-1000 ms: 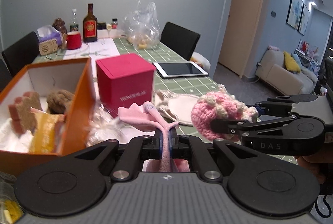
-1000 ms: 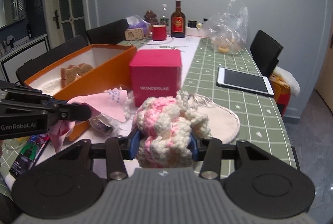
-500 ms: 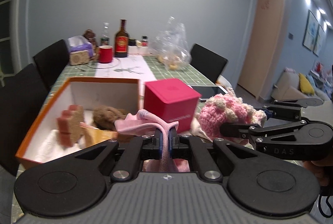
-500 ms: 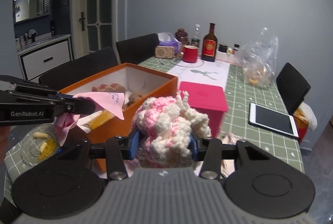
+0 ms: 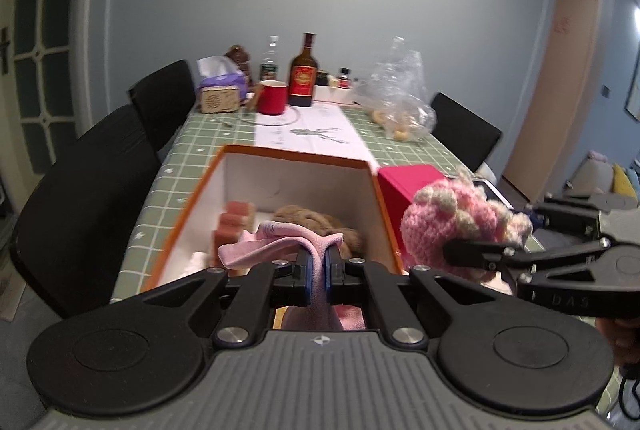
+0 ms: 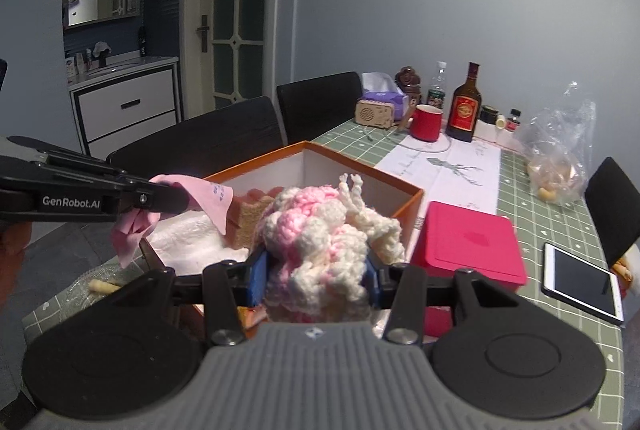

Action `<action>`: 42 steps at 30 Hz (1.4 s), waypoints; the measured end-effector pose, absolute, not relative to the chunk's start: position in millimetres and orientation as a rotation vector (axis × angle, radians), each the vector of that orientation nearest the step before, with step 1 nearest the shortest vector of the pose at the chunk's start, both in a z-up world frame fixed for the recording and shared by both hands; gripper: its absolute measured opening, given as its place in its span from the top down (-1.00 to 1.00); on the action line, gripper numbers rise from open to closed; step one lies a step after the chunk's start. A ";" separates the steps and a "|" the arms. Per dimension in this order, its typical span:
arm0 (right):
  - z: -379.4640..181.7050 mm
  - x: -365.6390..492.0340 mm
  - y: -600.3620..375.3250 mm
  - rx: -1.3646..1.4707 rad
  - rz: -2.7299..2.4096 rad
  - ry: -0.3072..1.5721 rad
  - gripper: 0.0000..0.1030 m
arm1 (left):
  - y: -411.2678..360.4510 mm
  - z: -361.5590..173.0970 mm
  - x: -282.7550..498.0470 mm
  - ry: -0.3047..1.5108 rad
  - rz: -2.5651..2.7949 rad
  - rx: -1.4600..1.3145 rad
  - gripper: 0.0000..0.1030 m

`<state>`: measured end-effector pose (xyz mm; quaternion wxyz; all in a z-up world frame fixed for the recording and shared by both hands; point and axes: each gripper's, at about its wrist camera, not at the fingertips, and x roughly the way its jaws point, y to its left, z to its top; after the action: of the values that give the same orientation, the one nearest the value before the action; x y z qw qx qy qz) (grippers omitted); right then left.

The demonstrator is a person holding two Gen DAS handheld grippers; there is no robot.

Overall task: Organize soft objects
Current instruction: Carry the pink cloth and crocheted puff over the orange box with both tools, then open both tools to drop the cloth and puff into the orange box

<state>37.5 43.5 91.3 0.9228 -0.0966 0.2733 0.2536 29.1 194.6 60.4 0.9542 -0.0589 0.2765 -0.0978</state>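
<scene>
My left gripper (image 5: 317,272) is shut on a thin pink cloth (image 5: 276,240), held up over the near end of the orange box (image 5: 298,154). The cloth (image 6: 192,196) hangs from the left gripper (image 6: 176,199) at the left of the right wrist view. My right gripper (image 6: 316,280) is shut on a pink and cream crocheted toy (image 6: 316,234), which shows at the right of the left wrist view as the toy (image 5: 452,218), beside the box's right wall. Inside the white-lined box (image 6: 360,166) lie a brown knitted lump (image 5: 316,220) and pink-brown sponge pieces (image 5: 234,216).
A red cube box (image 6: 472,244) stands right of the orange box, with a tablet (image 6: 580,284) beyond it. At the table's far end are a red mug (image 5: 273,97), a dark bottle (image 5: 306,74), a tissue box (image 5: 220,76) and a clear plastic bag (image 5: 400,98). Black chairs (image 5: 92,186) line the left side.
Both grippers have risen and swung left with their loads, from in front of the red cube to over the near end of the orange box. The box's inside now faces me.
</scene>
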 end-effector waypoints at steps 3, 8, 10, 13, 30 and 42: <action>87.5 48.3 57.7 -0.205 0.543 0.572 0.10 | 202.7 58.9 34.1 0.568 -0.200 -0.142 0.88; 79.9 69.2 74.2 -0.183 0.585 0.615 0.09 | 204.3 48.2 51.8 0.608 -0.192 -0.108 0.88; 75.8 76.1 79.6 -0.176 0.594 0.631 0.09 | 207.0 40.8 58.8 0.638 -0.172 -0.099 0.88; 70.7 84.6 86.6 -0.176 0.613 0.646 0.09 | 211.6 36.5 67.0 0.649 -0.140 -0.113 0.88; 33.8 101.5 111.1 -0.247 0.613 0.747 -0.23 | 215.7 14.9 75.7 0.698 -0.095 -0.086 0.05; 48.5 90.9 101.7 -0.221 0.598 0.689 -0.24 | 218.4 40.9 62.6 0.626 -0.087 -0.138 -0.02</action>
<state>90.9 101.7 48.5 0.8918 -0.1066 0.3320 0.2882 62.6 218.4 40.9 0.9481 -0.0677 0.3078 -0.0426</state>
